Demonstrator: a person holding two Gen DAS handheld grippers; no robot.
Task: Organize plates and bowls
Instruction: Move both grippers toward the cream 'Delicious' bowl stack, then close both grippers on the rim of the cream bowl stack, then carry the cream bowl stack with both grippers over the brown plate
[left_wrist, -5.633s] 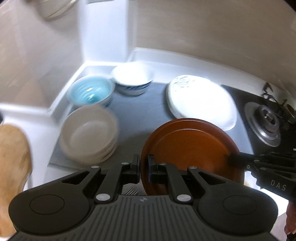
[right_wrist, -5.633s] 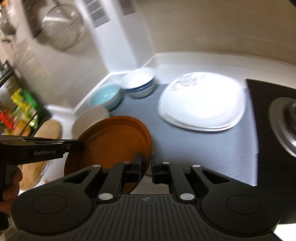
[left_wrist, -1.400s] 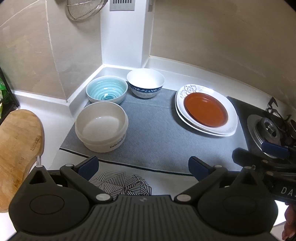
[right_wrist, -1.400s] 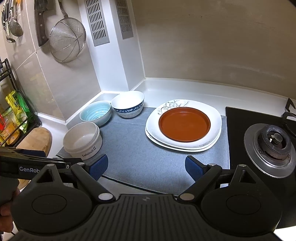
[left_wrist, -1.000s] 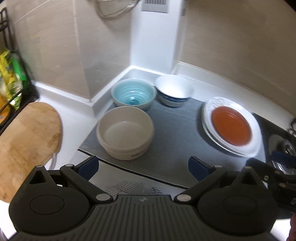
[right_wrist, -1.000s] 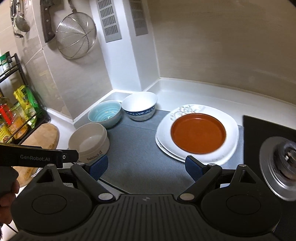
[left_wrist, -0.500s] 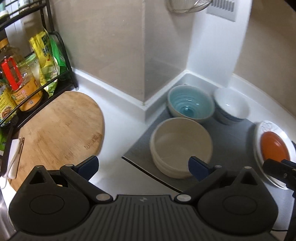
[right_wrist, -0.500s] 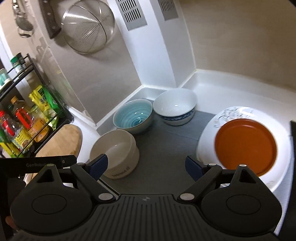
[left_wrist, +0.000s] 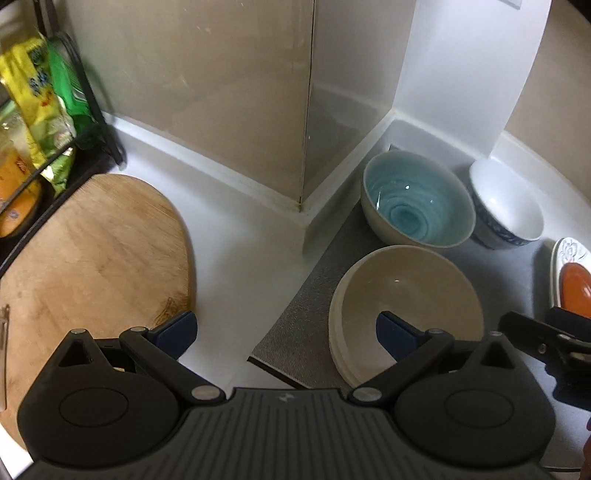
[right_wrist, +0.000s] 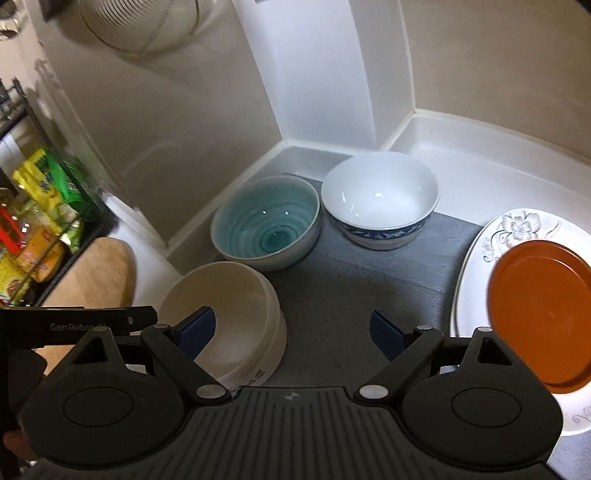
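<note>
A cream bowl (left_wrist: 406, 295) (right_wrist: 236, 295) sits at the near left corner of the grey mat (right_wrist: 351, 295). Behind it stand a teal-glazed bowl (left_wrist: 417, 201) (right_wrist: 266, 221) and a white bowl with a blue band (left_wrist: 509, 206) (right_wrist: 380, 199). A brown plate (right_wrist: 535, 314) (left_wrist: 576, 288) lies on a white flowered plate (right_wrist: 517, 229) at the right. My left gripper (left_wrist: 284, 330) is open, its right finger over the cream bowl's rim, its left one above the counter. My right gripper (right_wrist: 291, 330) is open, its left finger over the cream bowl. Neither holds anything.
A wooden cutting board (left_wrist: 88, 251) lies on the white counter to the left, beside a black wire rack with yellow and green packets (left_wrist: 40, 99). A wall corner juts out behind the bowls. A metal strainer (right_wrist: 144, 26) hangs on the wall.
Both grippers have swung left and dropped closer to the bowls. The cream bowl now sits right under their fingers, and the plates have slid to the right edge. Both stay open.
</note>
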